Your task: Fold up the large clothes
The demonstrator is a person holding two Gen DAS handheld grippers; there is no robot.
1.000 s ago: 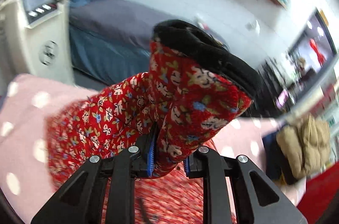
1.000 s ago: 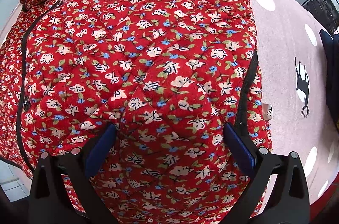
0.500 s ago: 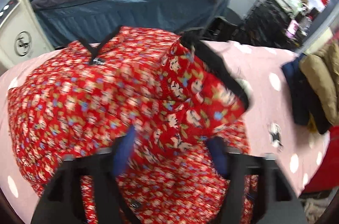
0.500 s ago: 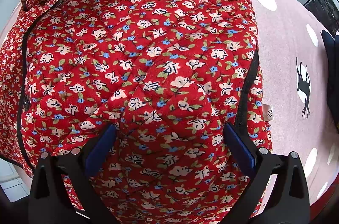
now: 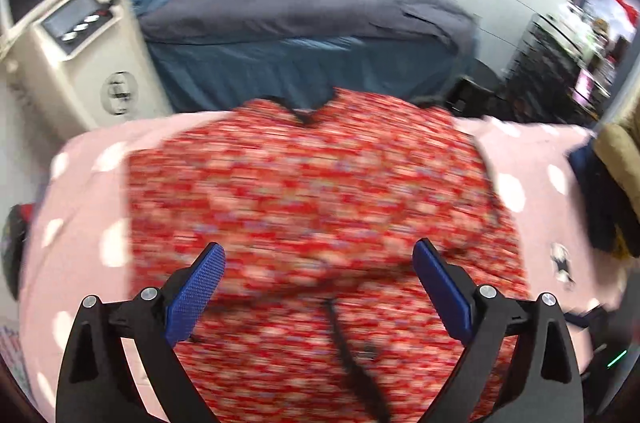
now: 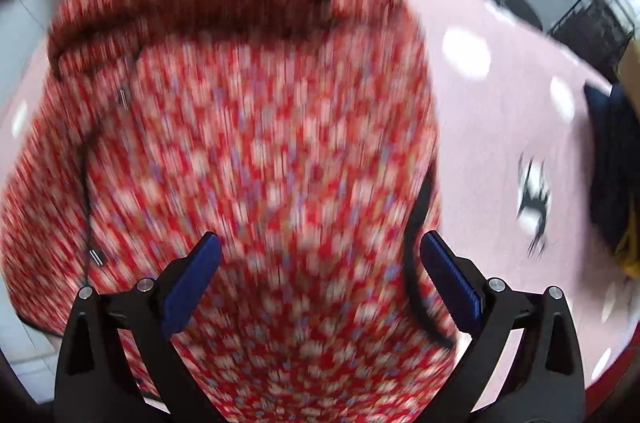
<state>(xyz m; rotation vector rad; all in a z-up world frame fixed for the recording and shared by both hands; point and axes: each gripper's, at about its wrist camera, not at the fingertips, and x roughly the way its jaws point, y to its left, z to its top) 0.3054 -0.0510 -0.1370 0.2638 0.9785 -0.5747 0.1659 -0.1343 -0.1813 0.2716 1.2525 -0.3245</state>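
Red floral jacket [image 5: 312, 207] is laid partly folded on the pink tabletop [image 5: 80, 207], further folds judged left; left gripper [image 5: 316, 263], jaws just opened, and right gripper [image 6: 320, 259] are both spread, empty.

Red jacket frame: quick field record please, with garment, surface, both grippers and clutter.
garment: red floral jacket, lying on the table, blurred in both views
surface: pink dotted cloth
left gripper: open, jaws have just been opening, nothing gripped
right gripper: open, above the jacket, nothing gripped
clutter: dark clothes at the cloth's right edge
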